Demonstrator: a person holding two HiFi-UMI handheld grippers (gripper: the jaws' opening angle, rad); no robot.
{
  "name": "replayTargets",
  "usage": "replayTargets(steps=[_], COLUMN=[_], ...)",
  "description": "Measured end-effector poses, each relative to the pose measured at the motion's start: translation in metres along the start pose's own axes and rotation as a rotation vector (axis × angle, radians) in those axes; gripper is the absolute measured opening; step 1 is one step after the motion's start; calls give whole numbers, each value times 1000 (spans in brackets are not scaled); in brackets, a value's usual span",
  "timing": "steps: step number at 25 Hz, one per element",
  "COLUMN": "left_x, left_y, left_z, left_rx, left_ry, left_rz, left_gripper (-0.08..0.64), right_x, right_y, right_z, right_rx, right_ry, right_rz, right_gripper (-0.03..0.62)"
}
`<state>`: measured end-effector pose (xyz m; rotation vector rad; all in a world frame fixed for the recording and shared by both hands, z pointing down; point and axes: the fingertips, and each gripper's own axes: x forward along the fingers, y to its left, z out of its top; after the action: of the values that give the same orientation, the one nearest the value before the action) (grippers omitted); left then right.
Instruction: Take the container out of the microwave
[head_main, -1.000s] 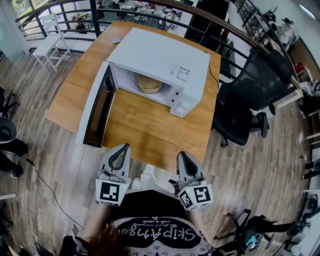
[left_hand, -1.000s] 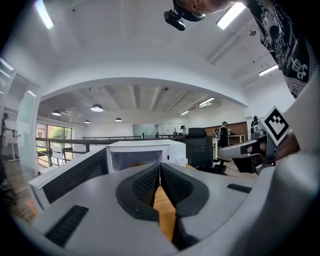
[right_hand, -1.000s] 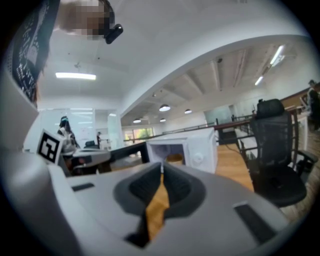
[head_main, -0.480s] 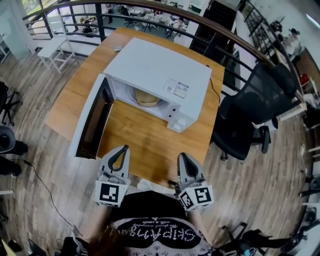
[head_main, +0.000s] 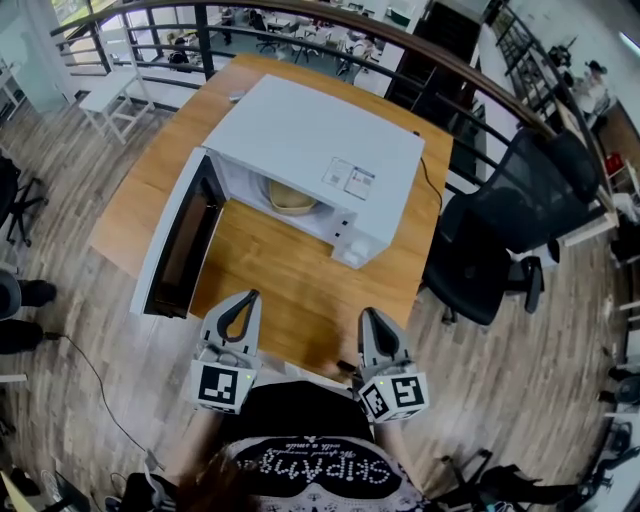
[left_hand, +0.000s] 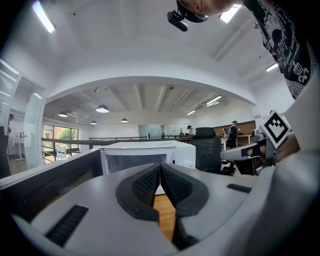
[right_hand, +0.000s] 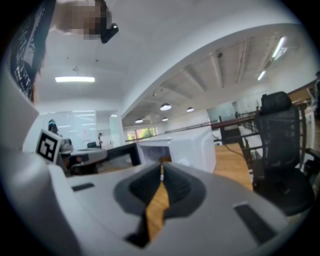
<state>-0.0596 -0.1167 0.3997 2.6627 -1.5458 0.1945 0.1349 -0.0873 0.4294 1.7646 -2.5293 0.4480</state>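
Tan rounded container (head_main: 293, 197) (inside open microwave (head_main: 310, 135)); left claw (head_main: 251, 294) and right claw (head_main: 365, 311) closed.

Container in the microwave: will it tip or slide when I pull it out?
The container looks low, wide and bowl-like, so probably stable. Its rounded tan side may be slippery to grip. Weight is unclear; contents are hidden.
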Motion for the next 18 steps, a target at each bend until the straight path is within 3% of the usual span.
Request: replayTargets(steps=[18], left_x=[11], left_y=[13], left_z=[10], left_rx=[10], left_ry=[-25], left_rz=[-28], left_gripper=[34], right_x=[18], right_y=[1], right_z=[11], right_rx=[-3], right_ry=[-15], right_rz=[-22], right_gripper=[37])
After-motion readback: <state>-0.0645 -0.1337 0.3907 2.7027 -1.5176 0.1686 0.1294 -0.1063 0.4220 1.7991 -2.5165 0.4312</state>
